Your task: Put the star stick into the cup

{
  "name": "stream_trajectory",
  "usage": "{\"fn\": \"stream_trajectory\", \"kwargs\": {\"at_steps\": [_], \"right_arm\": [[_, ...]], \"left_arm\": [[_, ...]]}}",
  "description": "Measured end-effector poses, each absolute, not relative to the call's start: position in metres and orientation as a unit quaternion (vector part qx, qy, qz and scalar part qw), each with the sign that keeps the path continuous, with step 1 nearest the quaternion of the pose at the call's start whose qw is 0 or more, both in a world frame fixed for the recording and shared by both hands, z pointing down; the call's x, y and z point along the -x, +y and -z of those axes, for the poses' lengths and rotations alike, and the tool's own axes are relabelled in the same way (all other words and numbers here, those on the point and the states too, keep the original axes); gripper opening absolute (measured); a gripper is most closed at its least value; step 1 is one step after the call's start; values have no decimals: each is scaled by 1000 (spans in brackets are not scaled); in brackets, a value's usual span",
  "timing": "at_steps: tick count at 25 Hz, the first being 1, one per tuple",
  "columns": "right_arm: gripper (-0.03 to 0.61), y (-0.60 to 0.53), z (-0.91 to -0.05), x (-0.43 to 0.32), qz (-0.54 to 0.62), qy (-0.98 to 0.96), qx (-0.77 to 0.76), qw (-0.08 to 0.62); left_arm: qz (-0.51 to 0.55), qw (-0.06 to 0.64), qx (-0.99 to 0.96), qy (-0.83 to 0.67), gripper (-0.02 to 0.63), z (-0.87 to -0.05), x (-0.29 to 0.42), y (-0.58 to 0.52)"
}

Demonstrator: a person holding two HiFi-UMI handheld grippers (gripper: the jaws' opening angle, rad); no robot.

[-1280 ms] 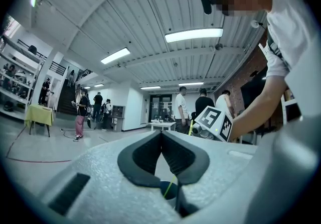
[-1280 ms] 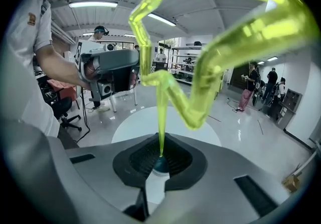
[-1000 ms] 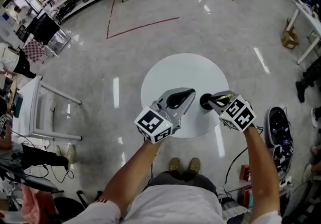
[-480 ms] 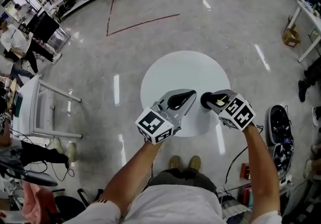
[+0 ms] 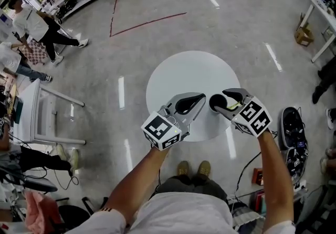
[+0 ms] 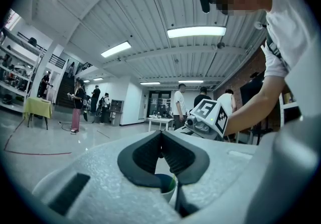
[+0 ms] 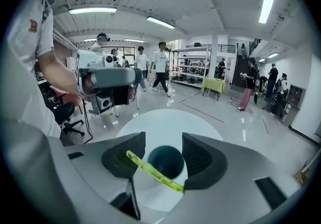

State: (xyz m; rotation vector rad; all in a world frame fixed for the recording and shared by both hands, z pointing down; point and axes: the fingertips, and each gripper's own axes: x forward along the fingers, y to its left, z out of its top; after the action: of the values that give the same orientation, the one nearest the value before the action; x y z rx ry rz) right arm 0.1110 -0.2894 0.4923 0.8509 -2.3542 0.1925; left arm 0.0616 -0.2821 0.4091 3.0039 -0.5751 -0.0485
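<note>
Fingers [image 7: 200,162] of the right gripper [image 7: 163,140] are springing apart. Half a second ago, in the head view, they sat pinched together over the cup; now a wide gap shows between them, so the hold on the star stick [image 7: 150,172] is let go. The yellow-green stick lies slantwise across that gap, one end by one finger's pad and the other near the base of the opposite finger, with neither pad pressing on it as far as I can see. Straight beneath the gap, framed by the two fingers, is the dark mouth of the cup [image 7: 165,161], standing on the round white table [image 7: 165,122]. Whether the stick's lower end is already inside the rim I cannot tell. The left gripper [image 6: 161,135] has not shifted; its fingers are closed tip to tip on nothing, with the cup just below and beyond them. I judge this to be the release itself: the stick should settle into the cup, unless it catches on a finger or tips over the rim.
</note>
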Motion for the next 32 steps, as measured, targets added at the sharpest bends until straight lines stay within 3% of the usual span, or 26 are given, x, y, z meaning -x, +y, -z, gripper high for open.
{"fn": "stream_trajectory", "kwargs": {"at_steps": [13, 25, 32], "right_arm": [[196, -282, -419, -106, -27, -912, -344, 222], [190, -258, -333, -118, 14, -924, -368, 98], [88, -241, -290, -113, 66, -921, -382, 38]], "left_arm": [[32, 26, -983, -177, 15, -387, -63, -281], [75, -9, -983, -165, 15, -331, -72, -267], [98, -29, -983, -150, 15, -295, -74, -256]]}}
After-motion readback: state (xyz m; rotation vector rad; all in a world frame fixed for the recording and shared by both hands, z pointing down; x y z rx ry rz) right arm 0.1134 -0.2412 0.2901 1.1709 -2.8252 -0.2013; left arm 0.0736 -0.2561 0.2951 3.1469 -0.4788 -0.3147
